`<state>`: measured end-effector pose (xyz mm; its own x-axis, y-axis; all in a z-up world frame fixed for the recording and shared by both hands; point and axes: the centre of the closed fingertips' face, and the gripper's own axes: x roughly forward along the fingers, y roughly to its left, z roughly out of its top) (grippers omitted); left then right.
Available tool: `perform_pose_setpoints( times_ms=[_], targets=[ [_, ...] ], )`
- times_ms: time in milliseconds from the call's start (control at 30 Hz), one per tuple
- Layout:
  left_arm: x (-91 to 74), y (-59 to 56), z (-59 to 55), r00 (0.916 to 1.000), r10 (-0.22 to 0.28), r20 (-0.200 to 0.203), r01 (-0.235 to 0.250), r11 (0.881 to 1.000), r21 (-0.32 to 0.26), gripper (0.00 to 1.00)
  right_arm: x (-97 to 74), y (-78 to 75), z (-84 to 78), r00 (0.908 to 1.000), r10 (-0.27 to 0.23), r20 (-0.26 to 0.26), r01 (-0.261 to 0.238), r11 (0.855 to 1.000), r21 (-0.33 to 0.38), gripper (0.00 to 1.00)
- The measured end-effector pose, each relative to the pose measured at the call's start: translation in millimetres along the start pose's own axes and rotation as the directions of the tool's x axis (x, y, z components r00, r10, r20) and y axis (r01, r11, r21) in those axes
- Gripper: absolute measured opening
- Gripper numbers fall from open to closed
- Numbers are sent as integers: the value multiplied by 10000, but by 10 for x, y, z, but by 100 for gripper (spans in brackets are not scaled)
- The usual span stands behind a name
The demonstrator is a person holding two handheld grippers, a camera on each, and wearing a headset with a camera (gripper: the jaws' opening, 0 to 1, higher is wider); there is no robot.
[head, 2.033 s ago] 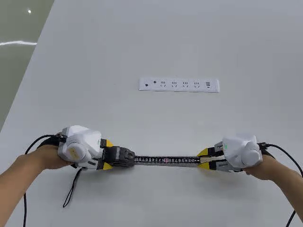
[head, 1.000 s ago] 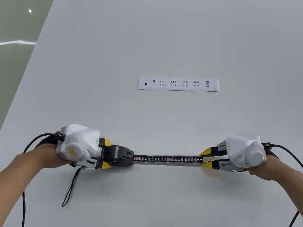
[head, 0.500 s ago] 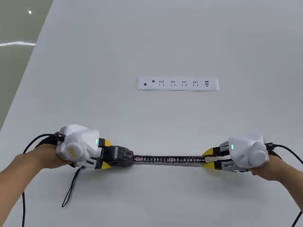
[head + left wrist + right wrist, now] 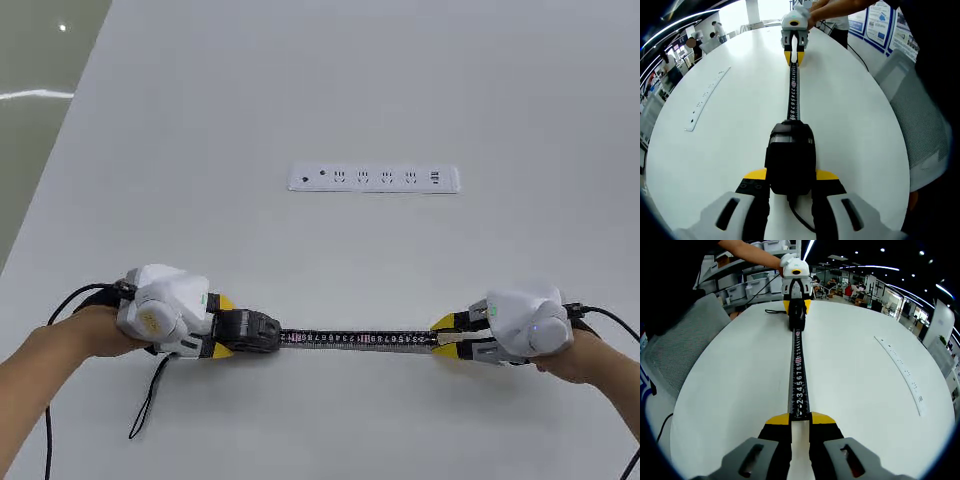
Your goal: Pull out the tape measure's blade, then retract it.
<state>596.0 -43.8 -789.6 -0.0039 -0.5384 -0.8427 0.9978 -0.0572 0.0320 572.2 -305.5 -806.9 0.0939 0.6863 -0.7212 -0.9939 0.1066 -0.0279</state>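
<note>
While the tape measure's blade [image 4: 360, 338] lies drawn out flat on the white bench [image 4: 300, 90], it spans the gap between the 2 grippers, parallel to the near edge. The left gripper [image 4: 228, 328] is clenched on the black case [image 4: 250, 330], its yellow-tipped jaws pressing the case's 2 flat sides, as the left gripper view shows. The right gripper [image 4: 445, 337] pinches the blade's free end, with the printed scale starting just ahead of its jaws in the right gripper view. A thin black strap [image 4: 150, 395] trails from the back of the case toward the near edge. A white power strip [image 4: 374, 179] lies well apart, farther toward the bench's middle.

The pull-out looks about done, and the retraction is probably next. The case seems rigid, compact and fairly dense, so the side-on clamp suits it and should not slip. The blade is another matter: thin sprung steel, stiff along its length but quick to kink if it is twisted or pushed off-line. It is likely spring-loaded, so letting go of the tip could whip it back hard. The safer course is to hold the tip end and walk it straight toward the case.
</note>
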Motion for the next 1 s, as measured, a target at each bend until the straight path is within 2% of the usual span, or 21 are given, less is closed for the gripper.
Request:
perform_pose_setpoints(
  times_ms=[567, 1000],
  targets=[
    [6, 2, 8, 10000, 25, -9, -26, 10000, -37, 27, 8, -11, -30, 9999, 35, -156, -34, 10000, 37, 11],
    [12, 0, -4, 9994, -94, -345, 96, 9999, 48, 28, 34, -42, -33, 9995, 50, -314, -45, 9999, 156, 12]
  ],
)
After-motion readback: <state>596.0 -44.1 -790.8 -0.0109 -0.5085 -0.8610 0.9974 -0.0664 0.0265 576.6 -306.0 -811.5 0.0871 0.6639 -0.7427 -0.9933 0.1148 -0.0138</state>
